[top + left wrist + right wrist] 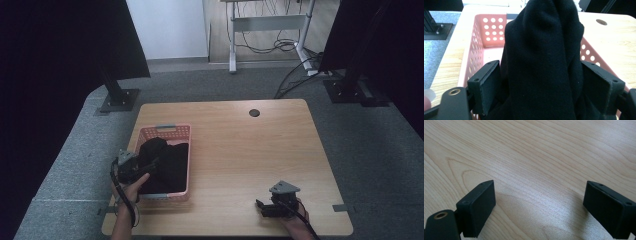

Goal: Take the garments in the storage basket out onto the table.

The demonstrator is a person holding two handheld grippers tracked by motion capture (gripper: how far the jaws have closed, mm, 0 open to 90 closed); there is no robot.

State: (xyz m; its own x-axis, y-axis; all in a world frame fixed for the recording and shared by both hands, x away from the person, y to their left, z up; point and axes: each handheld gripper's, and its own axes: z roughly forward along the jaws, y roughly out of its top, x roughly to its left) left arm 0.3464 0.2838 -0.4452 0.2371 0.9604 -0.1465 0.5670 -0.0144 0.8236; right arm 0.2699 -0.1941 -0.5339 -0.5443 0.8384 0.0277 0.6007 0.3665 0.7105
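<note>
A light wooden table (240,150) stands on grey carpet, with dark curtains at both sides and a desk frame with trailing cables beyond its far edge. Near the table's left edge sits a pink perforated basket (170,131), and a black cloth (167,162) fills most of it.

My left gripper (150,165) reaches into the basket from its near-left side, jaws clamped on a thick bunch of that cloth. In the left gripper view the black cloth (541,62) rises as a tall fold between my two pads and hides the far wall of the pink basket (490,30). My left hand (131,189) comes in from the table's near edge, forearm angled forward and slightly right.

My right gripper (265,207) rests low near the near-right corner, jaws wide apart over bare wood — nothing between them.

The risk, as I judge it: the cloth is bulky and may catch on the basket's rim as it comes up, so the light basket could tip or slide toward the left edge. The fold could also slip from my pads if the grip is only on loose fabric.
</note>
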